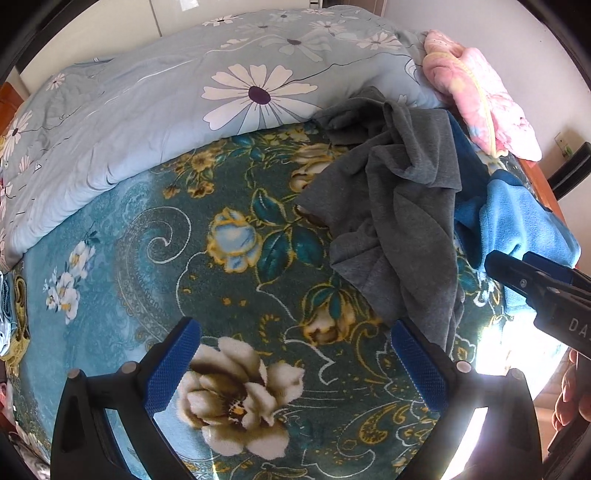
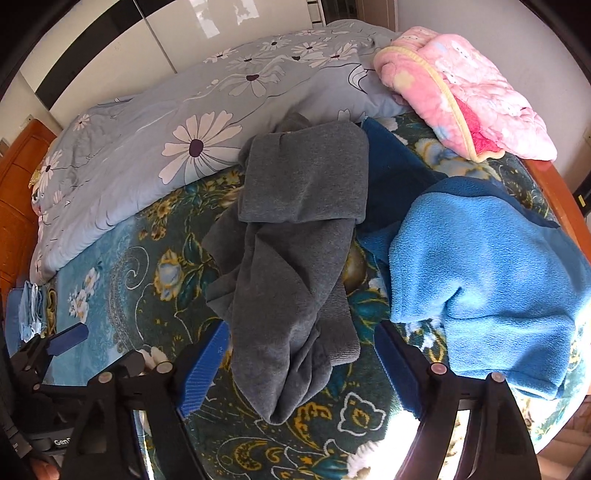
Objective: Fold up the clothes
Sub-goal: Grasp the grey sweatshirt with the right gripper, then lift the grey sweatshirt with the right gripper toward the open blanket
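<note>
Grey garment [image 2: 291,266] and blue fleece [image 2: 491,280], one each; left claw [image 1: 295,354] and right claw [image 2: 303,354] both wide, empty.

Sunlit bed [image 1: 110,280], wooden frame [image 2: 18,192], pale walls [image 2: 480,22]

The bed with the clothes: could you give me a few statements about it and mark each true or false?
1. The grey garment is neatly folded. False: it lies crumpled.
2. A blue fleece lies beside the grey garment. True.
3. The right tongs are clamped on the grey garment. False: they stand open around its lower end.
4. A pink blanket sits at the far corner. True.
5. The left tongs hold a sock. False: they are open and empty.
</note>
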Motion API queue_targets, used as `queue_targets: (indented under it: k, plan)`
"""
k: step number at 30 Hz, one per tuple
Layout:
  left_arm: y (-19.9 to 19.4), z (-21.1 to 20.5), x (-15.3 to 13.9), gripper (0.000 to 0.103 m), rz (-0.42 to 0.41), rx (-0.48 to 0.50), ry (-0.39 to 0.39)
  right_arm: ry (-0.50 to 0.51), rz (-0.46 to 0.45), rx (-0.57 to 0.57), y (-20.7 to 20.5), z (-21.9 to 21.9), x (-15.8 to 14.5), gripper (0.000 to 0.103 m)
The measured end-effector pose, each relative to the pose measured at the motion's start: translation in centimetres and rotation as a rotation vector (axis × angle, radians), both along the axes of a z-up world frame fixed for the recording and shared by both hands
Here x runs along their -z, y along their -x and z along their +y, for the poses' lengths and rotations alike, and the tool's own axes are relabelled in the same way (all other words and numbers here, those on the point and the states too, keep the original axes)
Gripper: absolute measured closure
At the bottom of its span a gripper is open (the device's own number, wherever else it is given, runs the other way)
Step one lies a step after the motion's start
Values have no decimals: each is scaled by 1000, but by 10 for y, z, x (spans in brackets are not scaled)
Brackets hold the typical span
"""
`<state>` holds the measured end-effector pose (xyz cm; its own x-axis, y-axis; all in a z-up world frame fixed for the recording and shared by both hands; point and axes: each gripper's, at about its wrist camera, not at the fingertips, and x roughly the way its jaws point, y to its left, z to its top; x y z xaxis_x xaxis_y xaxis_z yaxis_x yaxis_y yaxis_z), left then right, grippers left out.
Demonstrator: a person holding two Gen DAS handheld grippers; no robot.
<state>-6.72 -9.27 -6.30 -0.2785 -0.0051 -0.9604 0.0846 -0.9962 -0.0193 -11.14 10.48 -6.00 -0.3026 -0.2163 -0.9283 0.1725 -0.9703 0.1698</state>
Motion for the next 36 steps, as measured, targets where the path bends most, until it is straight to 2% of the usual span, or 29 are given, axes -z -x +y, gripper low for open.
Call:
queue_targets:
  k: [2, 4, 5, 9, 14, 16, 18, 22, 30, 36]
  plan:
    - [7, -5, 7, 0, -9, 0, 1, 4, -37, -15, 9, -7, 19, 25]
    - [11, -8, 12, 0, -10, 0, 1, -2, -80, -26, 16, -12, 38, 36]
    - [13, -10, 15, 0, -8, 1, 1, -4, -97, -28, 18, -14, 46, 39]
    - [21, -18, 19, 0, -9, -3, -1, -14, -160, -27, 24, -21, 72, 43]
    - [25, -26, 17, 0, -1, -13, -13, -6, -196, -39, 23, -28, 80, 65]
    - [25, -28, 15, 0, 2, -17, -18, 10, -206, -36, 24, -27, 79, 84]
    - [24, -29, 13, 0, 5, -20, -24, 21, -200, -31, 23, -25, 73, 89]
    - [18, -30, 6, 0, 14, -23, -29, 105, -177, -36, 19, -20, 49, 92]
    - [-5, -33, -19, 0, 46, -50, -32, 220, -52, -103, -2, -25, -30, 93]
    - [-40, -39, -48, 0, 93, -93, -19, 273, 39, -173, -28, -33, -87, 93]
